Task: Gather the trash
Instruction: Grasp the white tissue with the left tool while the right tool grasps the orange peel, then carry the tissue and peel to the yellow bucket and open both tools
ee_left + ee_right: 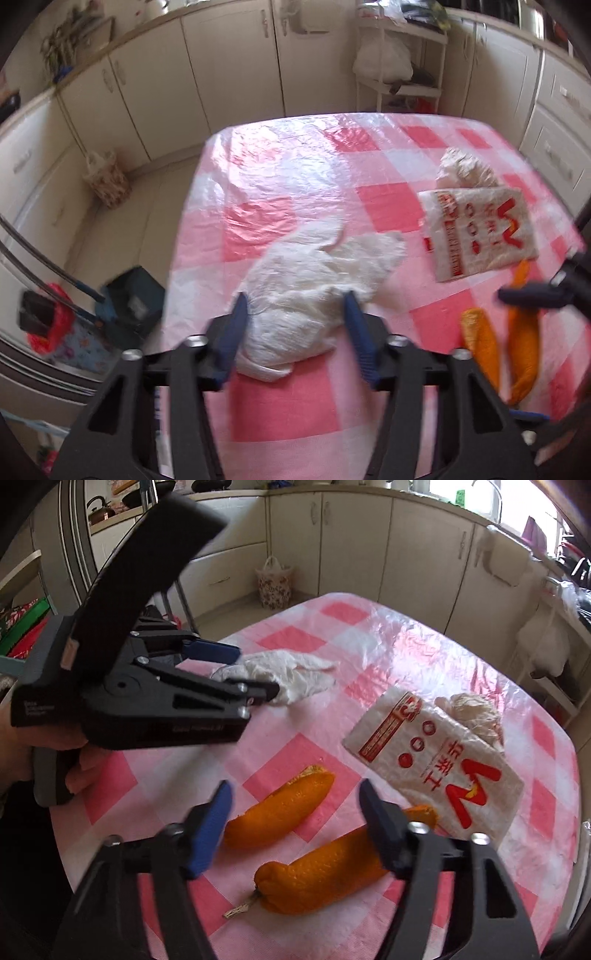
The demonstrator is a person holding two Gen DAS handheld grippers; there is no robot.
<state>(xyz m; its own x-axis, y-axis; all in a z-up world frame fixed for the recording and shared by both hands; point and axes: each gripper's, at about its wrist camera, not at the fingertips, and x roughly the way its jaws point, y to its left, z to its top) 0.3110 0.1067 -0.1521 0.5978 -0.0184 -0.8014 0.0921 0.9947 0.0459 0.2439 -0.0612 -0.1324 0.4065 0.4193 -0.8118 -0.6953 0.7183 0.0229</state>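
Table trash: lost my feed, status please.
Left tongs straddling crumpled white plastic bag, grip unconfirmed. Right tongs open over two orange peels. Printed wrapper waiting. Nothing blocking.

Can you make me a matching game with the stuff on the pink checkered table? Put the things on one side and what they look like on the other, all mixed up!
Things:
1. peels
2. printed bag
3. crumpled white bag
4. tablecloth

Looks:
A. pink and white squares
B. white, between the left gripper's fingers
C. orange, two pieces side by side
D. flat, with red writing and a big red letter

Right pairs: 1-C, 2-D, 3-B, 4-A
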